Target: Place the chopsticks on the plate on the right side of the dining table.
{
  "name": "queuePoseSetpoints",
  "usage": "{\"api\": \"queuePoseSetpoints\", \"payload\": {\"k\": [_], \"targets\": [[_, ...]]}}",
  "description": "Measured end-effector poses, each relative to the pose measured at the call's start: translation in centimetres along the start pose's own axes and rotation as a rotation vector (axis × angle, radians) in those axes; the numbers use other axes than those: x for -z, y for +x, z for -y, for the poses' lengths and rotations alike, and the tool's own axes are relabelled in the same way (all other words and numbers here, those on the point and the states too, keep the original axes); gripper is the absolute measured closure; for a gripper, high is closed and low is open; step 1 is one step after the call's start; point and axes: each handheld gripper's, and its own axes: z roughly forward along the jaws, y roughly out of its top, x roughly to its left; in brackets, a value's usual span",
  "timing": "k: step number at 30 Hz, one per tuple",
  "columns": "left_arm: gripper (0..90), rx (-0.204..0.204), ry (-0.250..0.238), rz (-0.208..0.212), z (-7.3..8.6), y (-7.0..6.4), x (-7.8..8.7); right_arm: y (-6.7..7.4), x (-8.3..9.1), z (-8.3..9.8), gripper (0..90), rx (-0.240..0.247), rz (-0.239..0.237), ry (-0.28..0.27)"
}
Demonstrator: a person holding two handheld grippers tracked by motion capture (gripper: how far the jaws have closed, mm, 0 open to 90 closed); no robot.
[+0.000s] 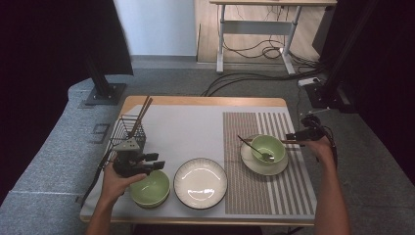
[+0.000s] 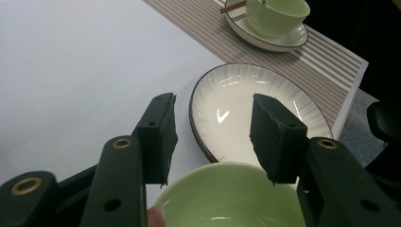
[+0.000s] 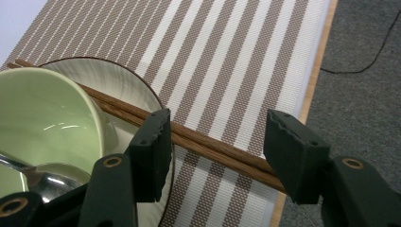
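My left gripper hangs open just above the far rim of a green bowl at the table's front left; its pads touch nothing. Beside that bowl sits a white ribbed plate. On the right, a second green bowl with a spoon in it stands on a white saucer. A pair of brown chopsticks lies across the saucer's far rim. My right gripper is open over their outer end, not pressing them.
A black wire basket with more chopsticks stands at the back left. A brown-and-white striped placemat covers the table's right part, close to the table's right edge. Beyond the table are a desk and floor cables.
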Motion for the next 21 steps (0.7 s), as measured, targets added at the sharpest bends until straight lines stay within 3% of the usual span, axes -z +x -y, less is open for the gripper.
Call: {"api": "queuePoseSetpoints", "payload": {"k": [21], "targets": [[51.2,0.0,0.0,0.001,0.0,0.0,-0.1,-1.5,0.5,1.7,41.2,-0.041,0.029,0.02]]}}
